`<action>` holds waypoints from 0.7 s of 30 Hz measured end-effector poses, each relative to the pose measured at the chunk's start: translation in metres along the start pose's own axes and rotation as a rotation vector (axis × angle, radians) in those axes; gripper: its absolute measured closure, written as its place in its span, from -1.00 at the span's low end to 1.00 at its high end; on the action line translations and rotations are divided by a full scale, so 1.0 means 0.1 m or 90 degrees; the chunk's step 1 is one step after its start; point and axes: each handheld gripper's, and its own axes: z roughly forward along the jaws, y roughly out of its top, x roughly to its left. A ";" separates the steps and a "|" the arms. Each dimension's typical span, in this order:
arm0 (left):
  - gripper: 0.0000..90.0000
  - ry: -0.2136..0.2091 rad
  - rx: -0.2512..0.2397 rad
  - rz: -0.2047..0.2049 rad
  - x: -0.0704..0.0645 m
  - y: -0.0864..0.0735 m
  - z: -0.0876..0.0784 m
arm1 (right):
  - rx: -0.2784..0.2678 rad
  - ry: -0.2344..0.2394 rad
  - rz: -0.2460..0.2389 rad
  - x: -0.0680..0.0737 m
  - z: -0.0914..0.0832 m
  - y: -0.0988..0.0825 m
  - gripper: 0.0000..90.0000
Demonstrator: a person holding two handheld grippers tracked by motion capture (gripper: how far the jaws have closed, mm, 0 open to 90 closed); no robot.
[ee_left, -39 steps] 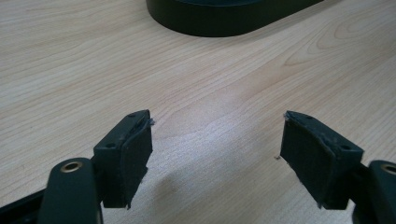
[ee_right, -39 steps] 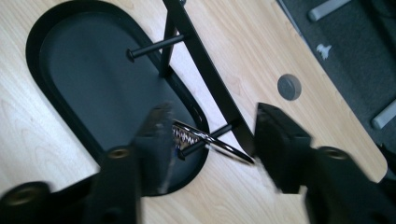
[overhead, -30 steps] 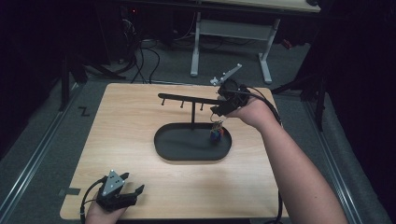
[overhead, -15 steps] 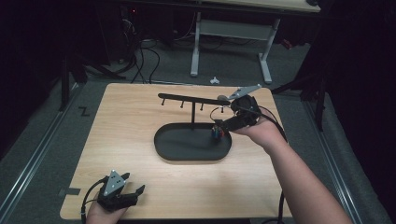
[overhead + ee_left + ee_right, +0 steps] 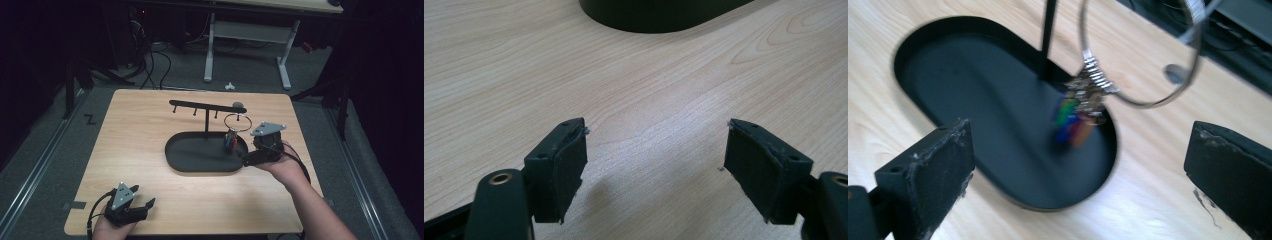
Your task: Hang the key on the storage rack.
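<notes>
Right gripper: jaws spread wide with nothing between the pads; they have just been opening.
Key ring: large metal ring that hangs from the right end of the stand's bar, ahead of the right jaws and above them, apart from both pads.
Keys: bunch with coloured heads that hangs under the ring, blurred, ahead of the gap between the right jaws.
Black stand: its post rises from the oval tray, beyond the left pad of the right gripper.
Left gripper: jaws released and empty, low over the wooden table; the tray edge is far ahead of them.
</notes>
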 end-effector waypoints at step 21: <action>-0.43 -0.004 -0.010 0.005 -0.02 0.01 -0.01 | -0.101 0.016 0.032 0.57 0.16 -1.05 -1.00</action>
